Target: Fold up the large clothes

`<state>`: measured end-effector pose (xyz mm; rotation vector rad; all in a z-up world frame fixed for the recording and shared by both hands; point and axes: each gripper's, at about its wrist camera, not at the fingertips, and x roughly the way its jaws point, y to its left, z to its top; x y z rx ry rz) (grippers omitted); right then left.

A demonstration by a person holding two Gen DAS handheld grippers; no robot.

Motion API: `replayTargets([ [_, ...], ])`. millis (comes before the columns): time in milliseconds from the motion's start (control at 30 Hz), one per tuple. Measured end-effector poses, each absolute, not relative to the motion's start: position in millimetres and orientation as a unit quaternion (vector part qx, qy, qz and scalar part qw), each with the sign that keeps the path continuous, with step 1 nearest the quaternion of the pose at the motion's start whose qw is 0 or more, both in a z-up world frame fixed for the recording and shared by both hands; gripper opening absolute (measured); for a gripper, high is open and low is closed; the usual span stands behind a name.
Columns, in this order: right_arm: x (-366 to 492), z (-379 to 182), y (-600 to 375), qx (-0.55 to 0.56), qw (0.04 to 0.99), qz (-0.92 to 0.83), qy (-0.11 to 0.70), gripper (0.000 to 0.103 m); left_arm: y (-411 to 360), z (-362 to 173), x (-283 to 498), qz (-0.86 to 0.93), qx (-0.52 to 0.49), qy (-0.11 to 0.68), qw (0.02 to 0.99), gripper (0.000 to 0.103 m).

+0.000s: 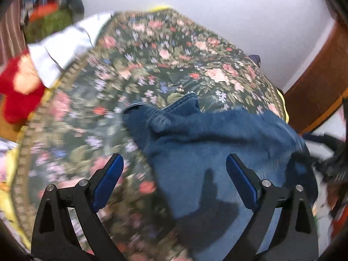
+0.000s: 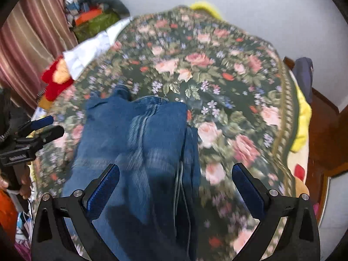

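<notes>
Hovering with nothing between its fingers, my left gripper is spread wide above the blue jeans. My right gripper is spread just as wide over the same jeans, gripping nothing. The jeans lie rumpled on the floral bedspread, reaching from my near edge toward its middle. Beyond, at the far left edge of the bed, sit a white cloth and a red plush toy. Both views are blurred.

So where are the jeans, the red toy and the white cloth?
jeans (image 2: 139,134): right wrist view, faded middle.
red toy (image 2: 55,80): right wrist view, red body.
white cloth (image 1: 63,50): left wrist view, flat middle.
</notes>
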<state>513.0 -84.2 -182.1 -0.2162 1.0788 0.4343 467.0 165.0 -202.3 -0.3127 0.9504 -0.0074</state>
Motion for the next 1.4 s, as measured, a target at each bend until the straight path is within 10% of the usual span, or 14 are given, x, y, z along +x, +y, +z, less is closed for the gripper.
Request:
replayTargets([
  [367, 550.7, -229.9, -118.3, 0.015, 0.784, 0.26, 0.564, 0.103, 216.3, -273.1, 539.5, 0.055, -0.192, 0.491, 0.848, 0.095],
  [1100, 475.1, -154.7, -128.9, -0.066, 0.837, 0.225, 0.494, 0.103, 169.6, -151.8, 392.5, 0.023, 0.008, 0.367, 0.93, 0.094],
  [1400, 484.9, -189.4, -138.0, 0.003, 0.799, 0.251, 0.547, 0.103, 156.5, -200.5, 382.7, -0.018, -0.115, 0.42, 0.9, 0.095],
])
